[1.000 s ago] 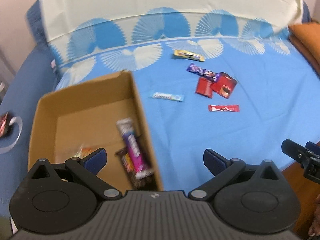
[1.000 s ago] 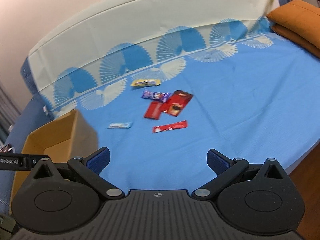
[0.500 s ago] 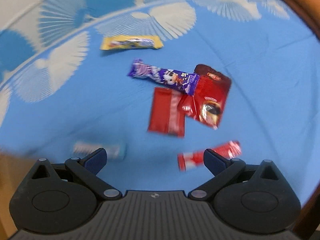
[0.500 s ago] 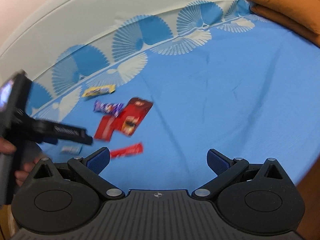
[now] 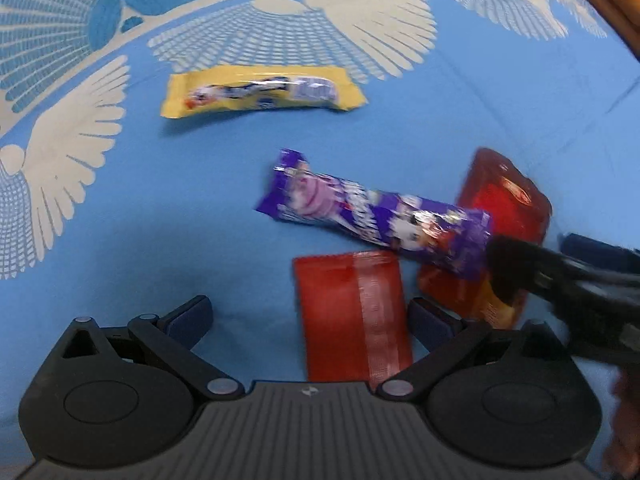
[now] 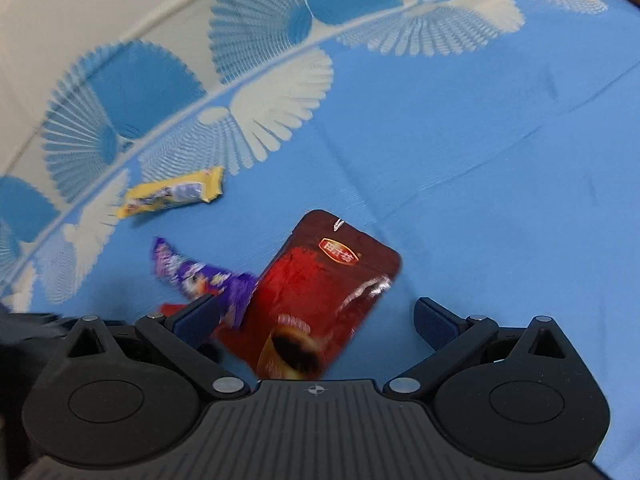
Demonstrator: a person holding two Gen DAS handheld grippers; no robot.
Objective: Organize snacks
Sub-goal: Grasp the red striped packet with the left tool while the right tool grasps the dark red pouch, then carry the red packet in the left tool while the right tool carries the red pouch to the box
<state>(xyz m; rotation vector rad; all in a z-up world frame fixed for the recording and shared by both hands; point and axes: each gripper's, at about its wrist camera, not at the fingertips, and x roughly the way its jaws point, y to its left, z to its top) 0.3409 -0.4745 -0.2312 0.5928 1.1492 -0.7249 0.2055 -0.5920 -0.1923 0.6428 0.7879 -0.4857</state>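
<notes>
Snacks' labels blur unreadably; both hand-held grippers gape apart, empty.

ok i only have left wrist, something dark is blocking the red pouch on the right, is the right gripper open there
Observer: Yes. The right wrist view shows the right gripper open, fingers wide apart.
Operator: pouch lined up with it
Observer: The dark red pouch lies flat between the two fingers, nearer the left one.
Operator: anything in the way
Observer: The purple bar ends right at the left finger, overlapping the pouch's left edge.
</notes>
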